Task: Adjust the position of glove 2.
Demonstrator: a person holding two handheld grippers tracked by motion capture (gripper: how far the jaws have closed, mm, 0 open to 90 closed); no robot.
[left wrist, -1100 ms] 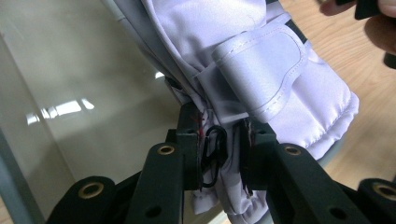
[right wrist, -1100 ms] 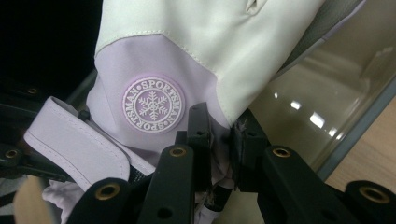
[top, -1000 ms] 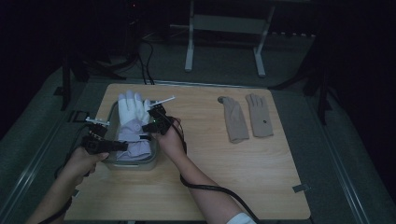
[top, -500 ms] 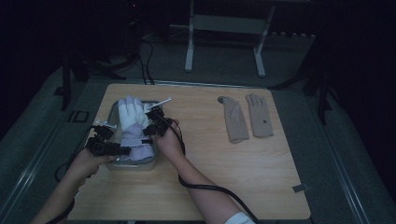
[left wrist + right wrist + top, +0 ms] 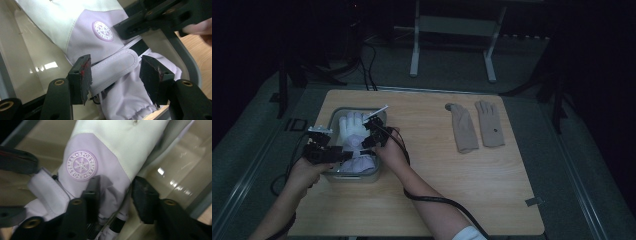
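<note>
Black pads of left gripper (image 5: 115, 77) stand apart astride the lilac wrist strap (image 5: 113, 70), pressing nothing; its jaws have just been opening. Right gripper (image 5: 113, 197) likewise just opening, cuff between, unpinched. Ski glove (image 5: 354, 145) lies in grey tray (image 5: 333, 117), at 9 o'clock on table (image 5: 422, 200). Step, judged: release; next, withdraw clear. Badge (image 5: 82, 165) reads "SPORTSMAN".

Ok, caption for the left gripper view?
Left gripper jaws just opened around the lilac ski glove's strap in the tray.
</note>
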